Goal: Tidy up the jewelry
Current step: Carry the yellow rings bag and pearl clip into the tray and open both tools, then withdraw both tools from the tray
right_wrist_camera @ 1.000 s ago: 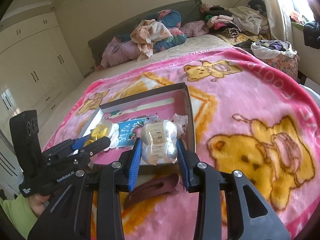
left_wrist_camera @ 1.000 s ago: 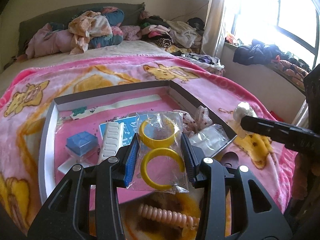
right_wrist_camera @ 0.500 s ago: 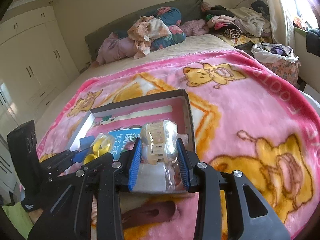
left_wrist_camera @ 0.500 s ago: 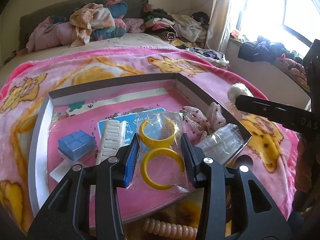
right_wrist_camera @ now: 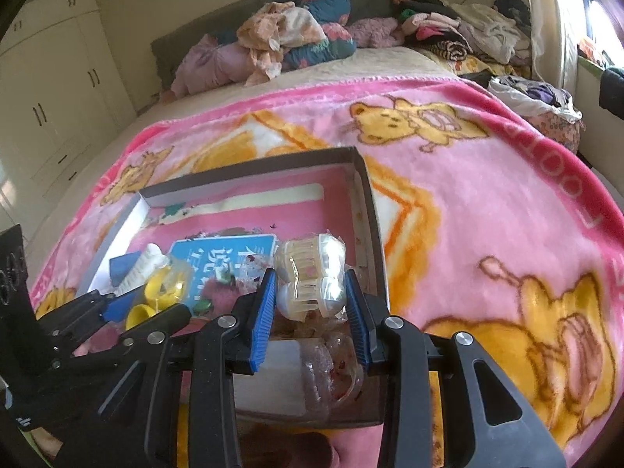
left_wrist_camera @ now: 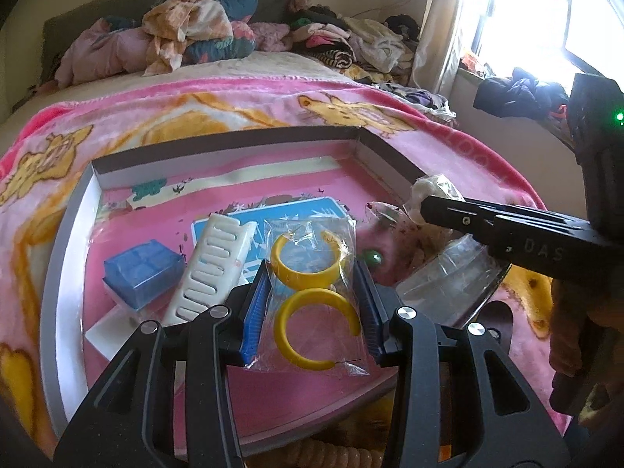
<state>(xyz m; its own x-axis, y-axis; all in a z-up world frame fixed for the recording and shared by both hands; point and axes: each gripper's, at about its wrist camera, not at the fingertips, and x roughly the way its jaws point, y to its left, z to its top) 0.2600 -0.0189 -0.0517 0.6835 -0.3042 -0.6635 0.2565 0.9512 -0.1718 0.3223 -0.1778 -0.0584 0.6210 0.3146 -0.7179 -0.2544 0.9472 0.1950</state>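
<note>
Left gripper (left_wrist_camera: 310, 308): fingers clenched on clear packet of yellow bangles (left_wrist_camera: 312, 296), over shallow box (left_wrist_camera: 234, 144) on the bed's pink blanket (right_wrist_camera: 487, 195). Right gripper (right_wrist_camera: 310, 314): fingers grasping bagged cream hair clips (right_wrist_camera: 312, 277) above the box's right side. Inside the box: blue case (left_wrist_camera: 142, 271), white comb (left_wrist_camera: 212, 265), crumpled plastic bag (left_wrist_camera: 448, 277).

We see a pink bear-print blanket (right_wrist_camera: 487, 210) across frame centre, a heap of clothes and pillows (right_wrist_camera: 280, 43) along the headboard at top, white wardrobe doors (right_wrist_camera: 46, 109) upper left, and a bright window (left_wrist_camera: 546, 19) upper right.
</note>
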